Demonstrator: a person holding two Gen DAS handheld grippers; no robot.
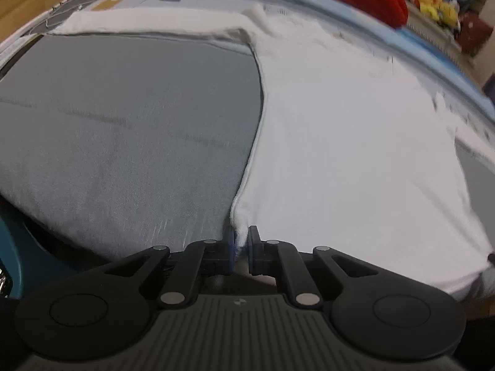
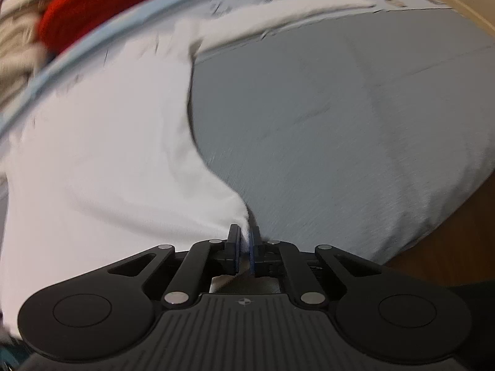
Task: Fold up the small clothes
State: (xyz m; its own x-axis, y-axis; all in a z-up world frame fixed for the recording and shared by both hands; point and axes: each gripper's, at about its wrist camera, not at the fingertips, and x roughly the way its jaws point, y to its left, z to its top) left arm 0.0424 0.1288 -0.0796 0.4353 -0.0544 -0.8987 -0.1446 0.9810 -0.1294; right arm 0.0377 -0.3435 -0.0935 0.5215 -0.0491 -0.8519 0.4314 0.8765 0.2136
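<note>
Pinching the near hem corners of the white T-shirt (image 1: pixel 340 142), spread flat ahead on the grey surface (image 1: pixel 123 117), left hand-held gripper (image 1: pixel 240 249) and right hand-held gripper (image 2: pixel 245 247) are each clamped on cloth, so next probably lift together and carry the hem forward toward the collar.

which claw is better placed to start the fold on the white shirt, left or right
Neither clearly: the left claw and the right claw each pinch a near corner of the white shirt, so lifting both together looks best.

grey bed sheet (image 1: pixel 123 117), wooden floor (image 2: pixel 448 247)
</note>
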